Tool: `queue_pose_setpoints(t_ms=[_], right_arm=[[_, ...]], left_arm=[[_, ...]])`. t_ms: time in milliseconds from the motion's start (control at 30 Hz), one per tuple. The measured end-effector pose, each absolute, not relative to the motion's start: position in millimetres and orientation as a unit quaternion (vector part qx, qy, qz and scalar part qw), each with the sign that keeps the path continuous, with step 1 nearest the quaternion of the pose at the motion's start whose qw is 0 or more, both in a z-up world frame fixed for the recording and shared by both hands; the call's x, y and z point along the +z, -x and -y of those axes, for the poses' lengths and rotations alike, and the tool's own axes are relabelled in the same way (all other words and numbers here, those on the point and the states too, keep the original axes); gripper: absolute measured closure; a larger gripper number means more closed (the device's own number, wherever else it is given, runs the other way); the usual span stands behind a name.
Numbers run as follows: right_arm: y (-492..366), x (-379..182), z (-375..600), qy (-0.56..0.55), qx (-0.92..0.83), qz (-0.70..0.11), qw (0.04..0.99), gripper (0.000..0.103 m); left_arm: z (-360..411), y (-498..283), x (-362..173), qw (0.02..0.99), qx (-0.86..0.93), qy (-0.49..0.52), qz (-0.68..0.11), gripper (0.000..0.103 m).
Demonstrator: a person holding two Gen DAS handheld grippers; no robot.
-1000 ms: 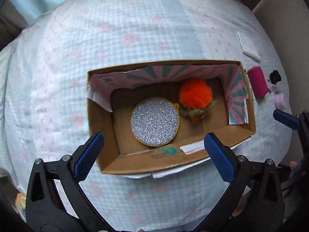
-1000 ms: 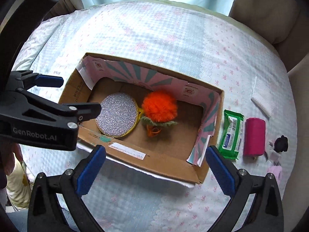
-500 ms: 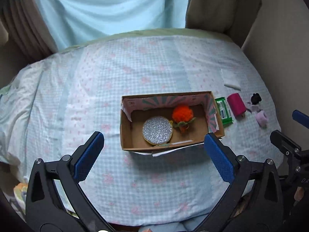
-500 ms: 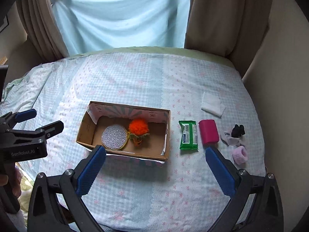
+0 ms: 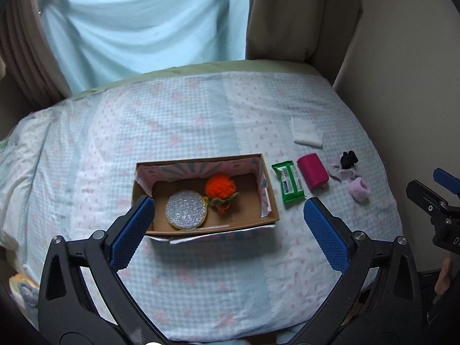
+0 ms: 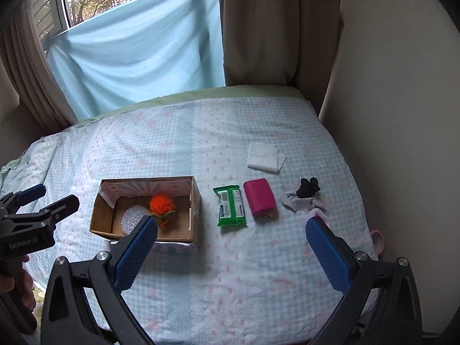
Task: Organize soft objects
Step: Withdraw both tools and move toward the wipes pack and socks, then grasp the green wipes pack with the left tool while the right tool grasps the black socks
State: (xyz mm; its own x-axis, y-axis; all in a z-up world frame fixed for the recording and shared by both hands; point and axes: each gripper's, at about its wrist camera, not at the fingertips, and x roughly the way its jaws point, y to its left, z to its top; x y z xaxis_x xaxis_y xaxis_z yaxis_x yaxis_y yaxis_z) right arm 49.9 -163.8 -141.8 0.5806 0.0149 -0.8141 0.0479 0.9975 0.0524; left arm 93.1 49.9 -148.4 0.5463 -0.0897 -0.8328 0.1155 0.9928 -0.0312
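An open cardboard box [image 5: 270,201] [image 6: 99,215] lies on the checked bedspread and holds an orange pompom [image 5: 220,185] [image 6: 161,203] and a silver glitter disc [image 5: 186,210] [image 6: 131,219]. Right of the box lie a green wipes pack [image 5: 287,182] [image 6: 230,205], a pink roll [image 5: 312,170] [image 6: 259,197], a black and grey soft piece [image 5: 348,162] [image 6: 306,194], a lilac band [image 5: 358,189] and a white folded cloth [image 5: 307,131] [image 6: 266,156]. My left gripper [image 5: 227,230] hangs open, high above the near bed edge in front of the box. My right gripper [image 6: 230,247] is open and empty, well back from the row.
A light blue sheet [image 6: 138,60] hangs over a window behind the bed, with brown curtains [image 6: 276,28] on both sides. A wall [image 6: 388,115] runs close along the bed's right edge. The bedspread [image 6: 201,281] between the grippers and the objects is bare. A hand [image 6: 17,284] holds the left gripper.
Both grippers have pulled up and back from close over the box, so the whole bed and window now show. Nothing on the bed has moved.
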Motion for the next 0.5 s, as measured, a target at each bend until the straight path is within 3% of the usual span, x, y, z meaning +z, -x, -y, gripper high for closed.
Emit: queue_pose_setpoints(t_ms=[500], right_arm=[[-116.1, -183.0, 321.6, -0.051, 0.001, -0.436, 0.898, 0.000]], left_arm=[[100.7, -99.2, -182.5, 0.879, 0.008, 0.011, -0.477, 0.000]])
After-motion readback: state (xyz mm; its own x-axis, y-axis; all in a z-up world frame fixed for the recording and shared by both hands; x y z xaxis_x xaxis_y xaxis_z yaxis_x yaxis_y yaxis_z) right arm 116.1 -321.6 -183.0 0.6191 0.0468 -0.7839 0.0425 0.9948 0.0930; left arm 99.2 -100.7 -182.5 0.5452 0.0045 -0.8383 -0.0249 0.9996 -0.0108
